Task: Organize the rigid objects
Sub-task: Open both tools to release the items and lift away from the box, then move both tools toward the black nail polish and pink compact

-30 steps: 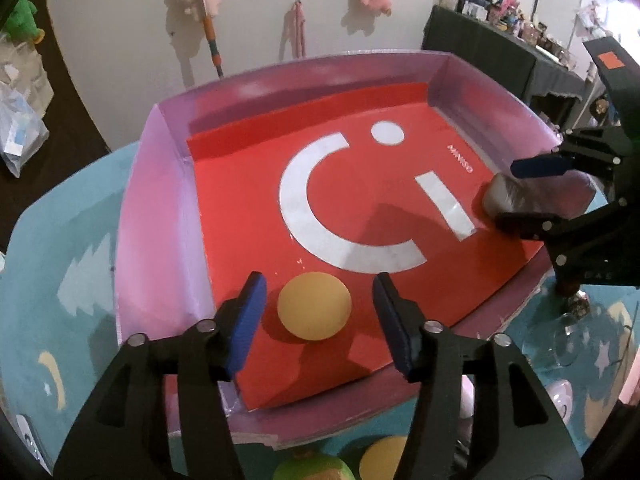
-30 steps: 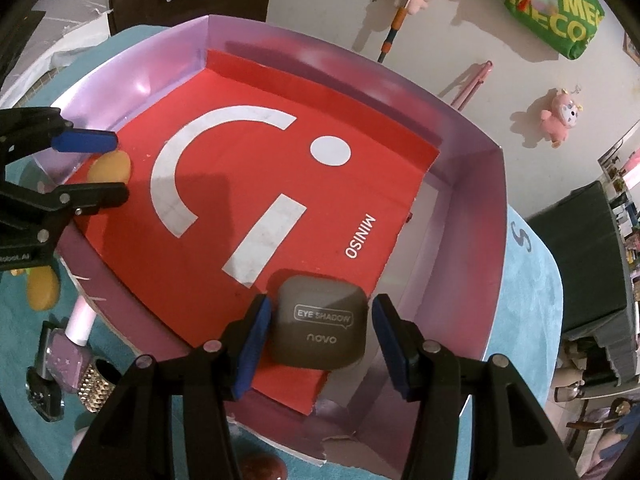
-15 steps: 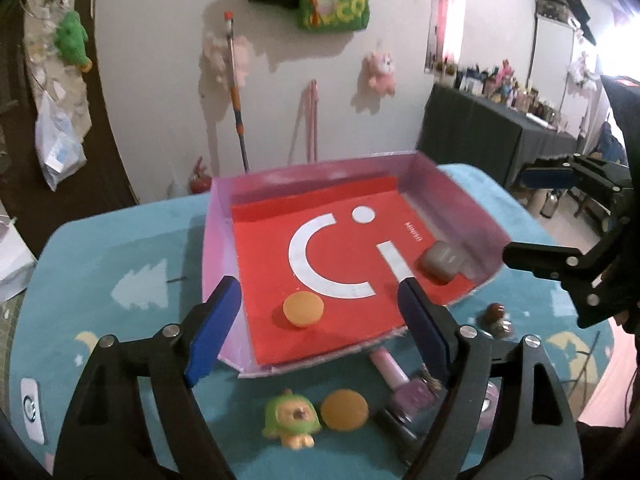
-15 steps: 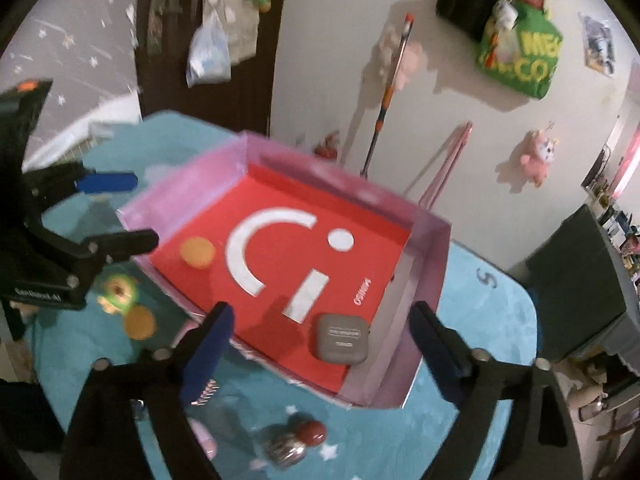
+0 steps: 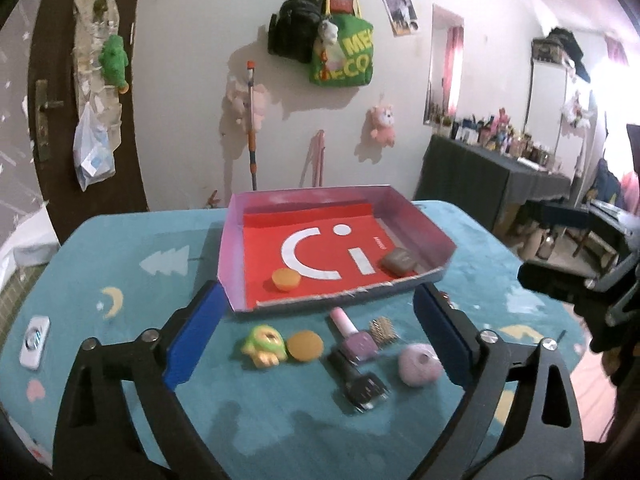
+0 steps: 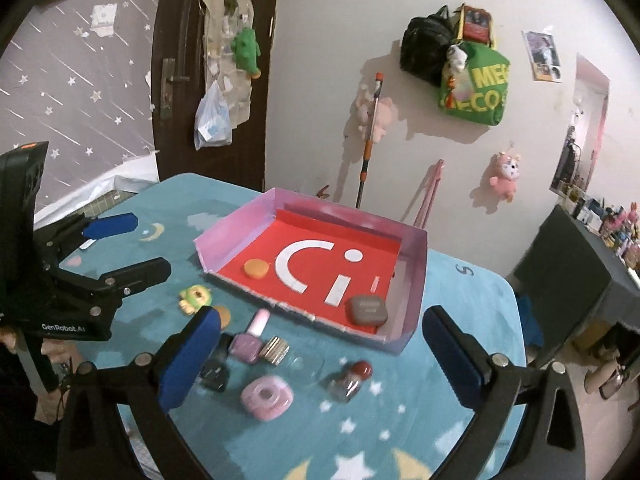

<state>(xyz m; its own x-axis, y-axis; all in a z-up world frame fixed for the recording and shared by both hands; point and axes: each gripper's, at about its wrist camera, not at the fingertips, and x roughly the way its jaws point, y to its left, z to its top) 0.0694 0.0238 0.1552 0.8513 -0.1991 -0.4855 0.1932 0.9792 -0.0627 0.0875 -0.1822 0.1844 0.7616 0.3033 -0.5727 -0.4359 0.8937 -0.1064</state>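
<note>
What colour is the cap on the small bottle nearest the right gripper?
Dark red, on the small clear bottle lying on the teal mat; clearest in the right wrist view.

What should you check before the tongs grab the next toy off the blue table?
1. Left tongs open and holding nothing: ok.
2. Right tongs open and holding nothing: ok.
3. Room left in the red tray, which holds only an orange disc and a grey eyeshadow case: ok.
4. Green toy and second orange disc lie on the table near the left tongs: ok.
5. Pink round case is free of its neighbours: ok.
6. Whether the nail polish bottles touch each other: cannot tell.
</note>
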